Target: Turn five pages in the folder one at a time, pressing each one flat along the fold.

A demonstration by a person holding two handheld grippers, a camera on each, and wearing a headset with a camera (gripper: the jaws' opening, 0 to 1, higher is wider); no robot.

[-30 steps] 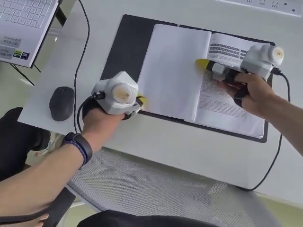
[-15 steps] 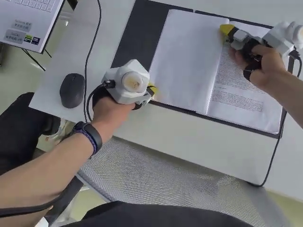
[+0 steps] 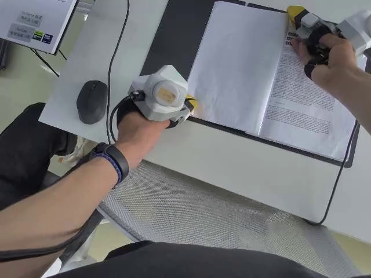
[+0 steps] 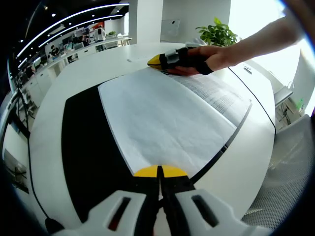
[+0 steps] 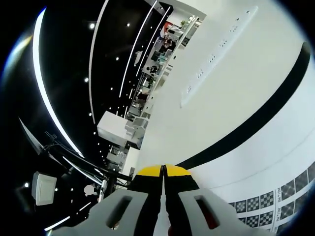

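While the left gripper (image 3: 190, 104), jaws closed, rested at a corner of the blank white page (image 3: 240, 63), the right gripper (image 3: 295, 11), likewise closed, sat at the fold's far end. The black folder (image 3: 174, 35) lay open.

Holds left hand-held gripper (image 3: 190, 104) close in, jaws together; holds right hand-held gripper (image 3: 295, 13) far forward, arm (image 3: 352, 87) outstretched, jaws together.

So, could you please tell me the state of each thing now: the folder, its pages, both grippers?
folder: open, lying flat.
blank page: lying on the left half.
printed page: lying on the right half.
left gripper: shut, tips at the blank page's near edge.
right gripper: shut, tips near the top of the fold.
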